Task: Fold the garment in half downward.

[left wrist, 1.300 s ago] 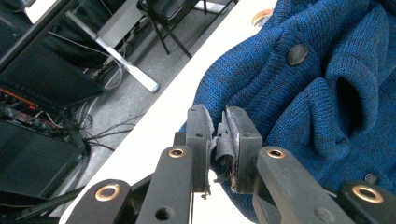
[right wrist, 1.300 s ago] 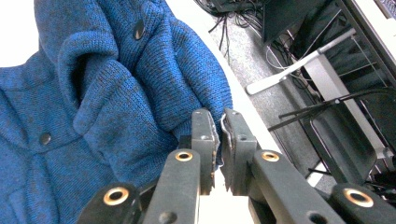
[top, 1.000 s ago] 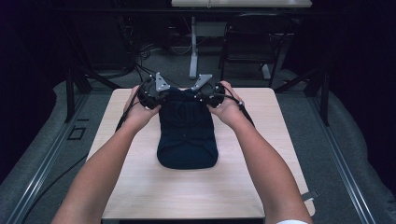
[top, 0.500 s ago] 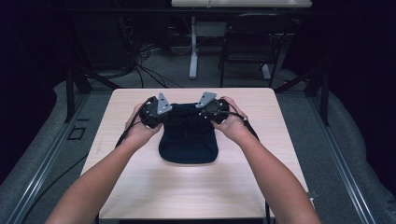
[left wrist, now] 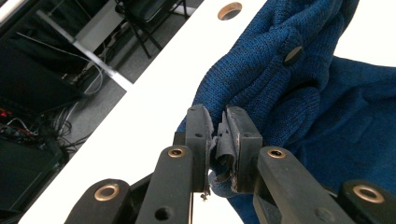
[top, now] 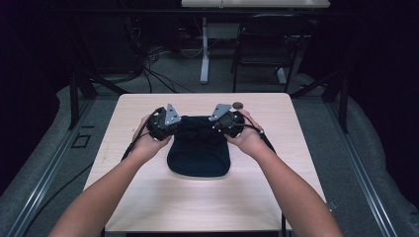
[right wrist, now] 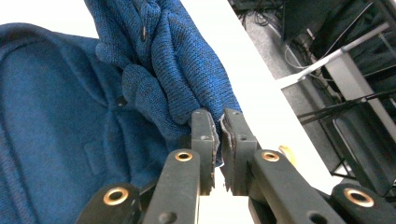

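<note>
Garment folded back toward the person; both grippers remain clamped on its edge.

The blue knit sweater [top: 198,150] now lies shorter on the table [top: 148,197], so one fold looks nearly laid. The left gripper [left wrist: 218,140] and right gripper [right wrist: 217,140] each pinch bunched fabric between their jaws. A dark button [left wrist: 293,55] sits just beyond the left jaws.

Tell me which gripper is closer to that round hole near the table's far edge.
Right. The right gripper sits just beside the hole, a little nearer the person. The left gripper is farther off, across the blue knit garment both grippers hold.
</note>
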### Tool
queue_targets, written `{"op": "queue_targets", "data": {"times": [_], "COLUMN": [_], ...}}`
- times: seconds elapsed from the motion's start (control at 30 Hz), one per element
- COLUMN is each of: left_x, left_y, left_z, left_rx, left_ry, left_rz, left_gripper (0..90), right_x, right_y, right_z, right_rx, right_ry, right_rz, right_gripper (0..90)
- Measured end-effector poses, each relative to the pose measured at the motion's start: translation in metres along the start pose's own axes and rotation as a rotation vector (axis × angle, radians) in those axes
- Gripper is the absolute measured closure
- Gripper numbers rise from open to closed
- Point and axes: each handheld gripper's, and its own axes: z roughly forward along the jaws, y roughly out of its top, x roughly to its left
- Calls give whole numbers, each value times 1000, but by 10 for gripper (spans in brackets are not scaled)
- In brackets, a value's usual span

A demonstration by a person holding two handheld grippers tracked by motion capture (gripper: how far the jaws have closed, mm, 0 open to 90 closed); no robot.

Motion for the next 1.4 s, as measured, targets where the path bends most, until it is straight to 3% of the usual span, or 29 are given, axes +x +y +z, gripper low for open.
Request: {"op": "queue_targets", "data": {"times": [0.67,0.97,1.03,1.1,1.4], "left_x": [-8,-22,-24,-28,-46], "left_y": [-11,-25,-28,-32,-52], "left_z": [-13,-18,-19,-21,-22], "left_rx": [-14,-20,-27,-33,-22], "left_ry": [-94,-134,-143,-151,-199], "left_rz": [-6,-15,-21,-29,-38], "left_gripper": [803,802,802,802,801], "right_x": [21,37,42,46,70], "right_y": [-11,-22,-25,-27,-39], "right_z": [-13,-16,-16,-18,-18], "right_rx": [22,35,15,35,39], "right_ry": [61,91,103,105,114], "right_rz": [-5,-6,22,-1,5], "right_gripper": [847,851,852,853,853]}}
